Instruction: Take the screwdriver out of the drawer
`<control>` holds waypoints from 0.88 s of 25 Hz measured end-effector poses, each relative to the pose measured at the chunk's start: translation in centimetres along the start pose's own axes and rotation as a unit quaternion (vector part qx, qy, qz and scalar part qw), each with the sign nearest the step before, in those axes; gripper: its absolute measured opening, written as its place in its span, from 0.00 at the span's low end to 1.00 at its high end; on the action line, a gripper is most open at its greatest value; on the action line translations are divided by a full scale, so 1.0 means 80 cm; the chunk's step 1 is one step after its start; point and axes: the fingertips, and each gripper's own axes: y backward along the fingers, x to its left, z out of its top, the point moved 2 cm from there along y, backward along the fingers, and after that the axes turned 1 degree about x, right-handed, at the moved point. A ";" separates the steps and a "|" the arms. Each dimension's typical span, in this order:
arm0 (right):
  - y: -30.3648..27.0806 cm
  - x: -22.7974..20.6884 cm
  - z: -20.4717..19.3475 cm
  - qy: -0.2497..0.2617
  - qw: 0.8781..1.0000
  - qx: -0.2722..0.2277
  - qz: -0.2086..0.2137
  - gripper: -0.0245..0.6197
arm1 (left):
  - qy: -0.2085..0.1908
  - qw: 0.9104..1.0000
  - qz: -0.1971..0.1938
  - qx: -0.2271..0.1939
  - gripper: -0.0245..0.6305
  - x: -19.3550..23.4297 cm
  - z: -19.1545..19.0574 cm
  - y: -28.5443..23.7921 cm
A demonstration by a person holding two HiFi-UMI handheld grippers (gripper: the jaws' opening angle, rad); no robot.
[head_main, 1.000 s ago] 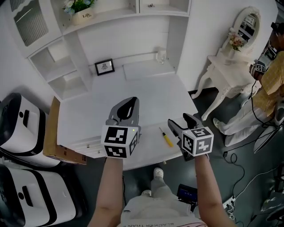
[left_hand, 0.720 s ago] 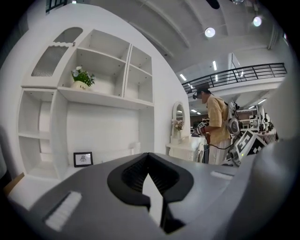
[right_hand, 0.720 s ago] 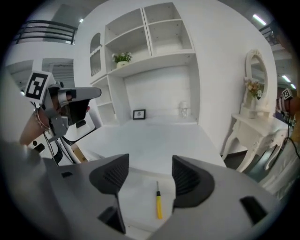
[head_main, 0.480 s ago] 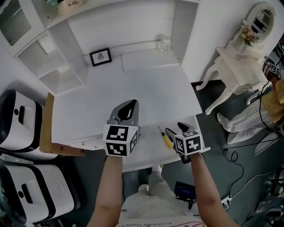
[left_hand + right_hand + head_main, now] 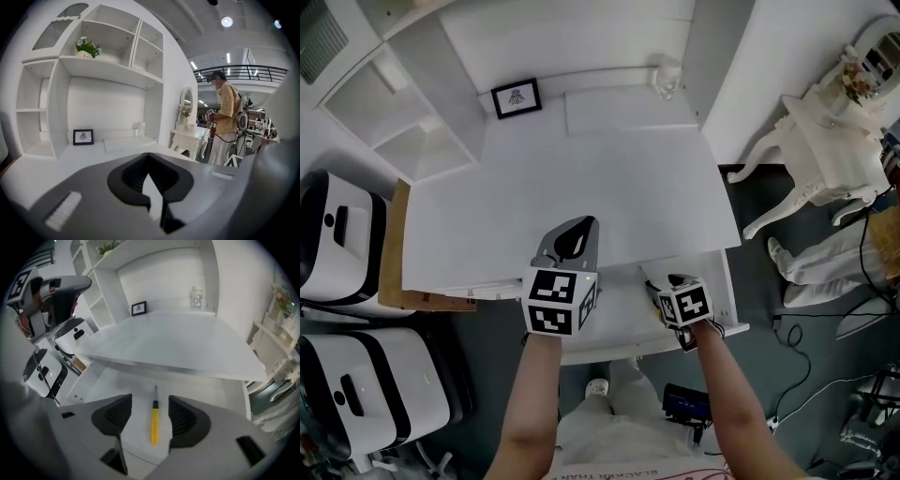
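Note:
A screwdriver [image 5: 154, 423] with a yellow handle and dark shaft lies flat on the floor of the open white drawer [image 5: 110, 387] under the desk top. My right gripper [image 5: 150, 399] points steeply down over it. Its jaws have just been closing and stand on either side of the handle, pads clear of it. In the head view the right gripper [image 5: 663, 284] hides most of the tool inside the drawer [image 5: 619, 317]. My left gripper [image 5: 579, 228] hovers over the desk's front edge, shut with nothing in it; its pads [image 5: 136, 176] meet at the tip.
On the white desk [image 5: 581, 178] a small picture frame [image 5: 516, 97] and a glass jar [image 5: 666, 75] stand at the back. White machines [image 5: 337, 244] and a cardboard box [image 5: 392, 253] lie left. A white dressing table [image 5: 825, 141] and a person [image 5: 227, 119] are right.
Both grippers have come down. The right one tipped downward and lowered over the screwdriver in the drawer, its jaws narrowing around the handle. The left one stayed shut.

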 end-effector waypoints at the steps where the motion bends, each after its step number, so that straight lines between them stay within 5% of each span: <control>1: -0.007 -0.001 -0.004 -0.001 1.000 0.011 0.004 0.43 | 0.002 1.000 0.002 0.002 0.04 0.002 -0.003 -0.002; 10: -0.073 0.000 -0.043 0.006 0.993 0.113 0.018 0.41 | 0.010 1.000 0.018 0.021 0.04 0.015 -0.015 -0.005; 18: -0.109 0.000 -0.073 0.036 0.984 0.173 -0.012 0.40 | 0.007 0.999 0.039 0.029 0.04 0.031 -0.020 -0.002; 22: -0.116 -0.011 -0.074 0.044 0.982 0.181 -0.043 0.31 | 0.010 0.998 0.051 0.030 0.04 0.037 -0.025 0.001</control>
